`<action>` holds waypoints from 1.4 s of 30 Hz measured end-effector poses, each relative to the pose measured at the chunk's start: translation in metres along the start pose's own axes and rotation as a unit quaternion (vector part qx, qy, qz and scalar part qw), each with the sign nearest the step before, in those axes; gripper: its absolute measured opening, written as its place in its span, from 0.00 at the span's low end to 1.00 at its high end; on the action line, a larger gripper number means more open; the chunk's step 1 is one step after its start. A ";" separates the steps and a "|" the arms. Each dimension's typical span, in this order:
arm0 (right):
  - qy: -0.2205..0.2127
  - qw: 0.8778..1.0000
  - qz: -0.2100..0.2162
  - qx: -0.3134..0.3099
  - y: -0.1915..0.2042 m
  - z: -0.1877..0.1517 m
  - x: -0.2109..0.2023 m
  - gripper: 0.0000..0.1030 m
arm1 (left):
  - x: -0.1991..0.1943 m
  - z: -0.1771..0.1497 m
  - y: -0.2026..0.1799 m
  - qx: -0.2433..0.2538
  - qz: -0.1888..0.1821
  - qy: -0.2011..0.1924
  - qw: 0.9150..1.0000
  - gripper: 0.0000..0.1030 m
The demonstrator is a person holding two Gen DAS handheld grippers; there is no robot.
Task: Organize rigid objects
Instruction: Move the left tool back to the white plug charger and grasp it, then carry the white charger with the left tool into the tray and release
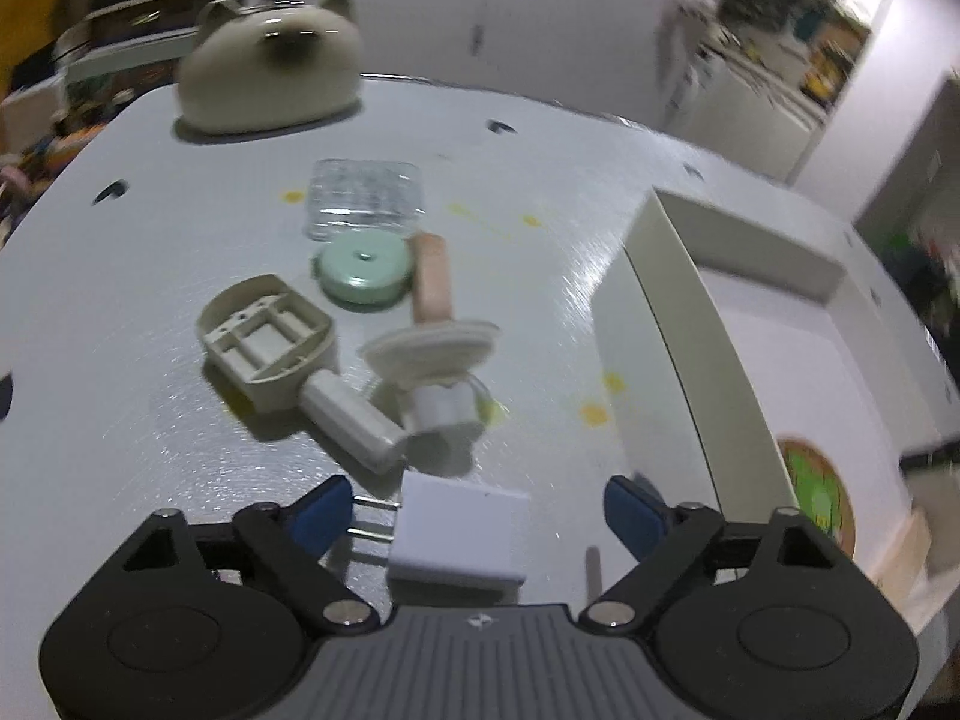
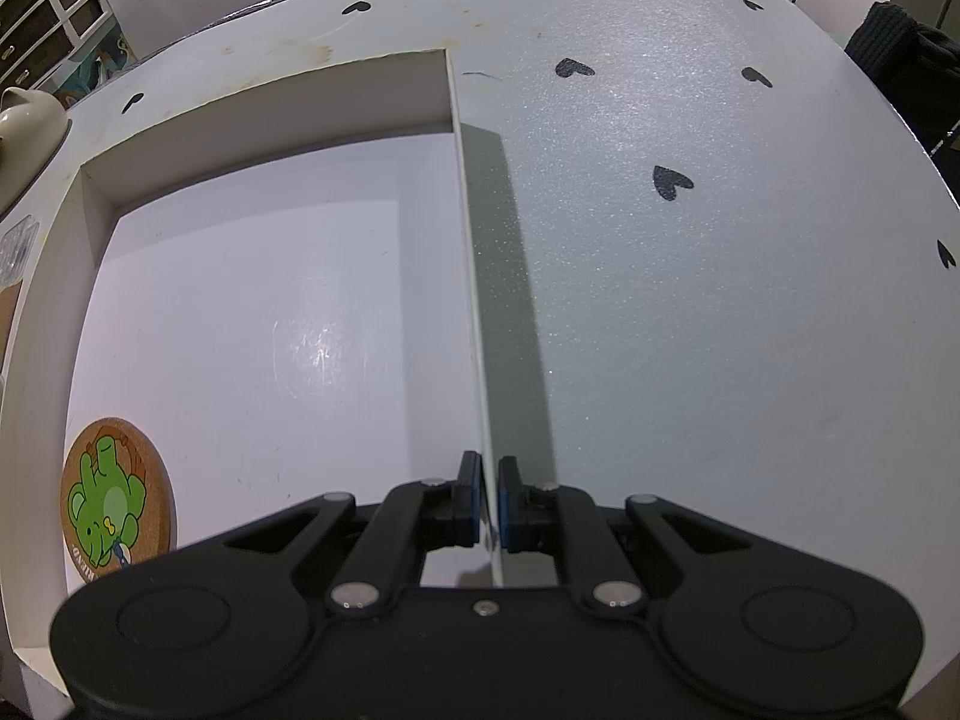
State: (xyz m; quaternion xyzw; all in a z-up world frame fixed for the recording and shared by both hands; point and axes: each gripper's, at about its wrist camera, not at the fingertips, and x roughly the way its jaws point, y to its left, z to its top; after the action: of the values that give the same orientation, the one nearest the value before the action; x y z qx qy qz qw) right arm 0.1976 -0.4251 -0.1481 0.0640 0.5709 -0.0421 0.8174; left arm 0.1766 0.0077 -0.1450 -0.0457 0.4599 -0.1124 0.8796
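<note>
My left gripper (image 1: 480,510) is open, with its fingers on either side of a white plug adapter (image 1: 459,540) that lies on the table, prongs pointing left. Beyond it lie a beige brush-like handle piece (image 1: 270,339), a white cylinder (image 1: 351,417), a cream disc on a white base (image 1: 435,354), a pink cylinder (image 1: 432,279), a green round tin (image 1: 363,270) and a clear plastic box (image 1: 363,201). My right gripper (image 2: 489,501) is shut on the right wall of the white box (image 2: 474,276). A cork coaster with a green figure (image 2: 117,498) lies inside the box.
A cream cat-shaped holder (image 1: 270,69) stands at the table's far left. The white box (image 1: 672,324) sits to the right of the loose objects. The grey table (image 2: 720,270) has black heart marks. A dark garment (image 2: 906,72) hangs at far right.
</note>
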 end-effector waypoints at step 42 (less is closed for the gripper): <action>-0.009 1.000 0.000 -0.002 0.000 -0.002 -0.002 0.07 | -0.019 0.059 -0.158 0.165 -0.214 -0.031 0.962 0.61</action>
State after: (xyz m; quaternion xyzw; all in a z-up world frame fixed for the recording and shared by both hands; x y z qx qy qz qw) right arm 0.1949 -0.4243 -0.1466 0.0623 0.5635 -0.0418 0.8227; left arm 0.1893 -0.1424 -0.0670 -0.0006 0.3871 -0.3709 0.8442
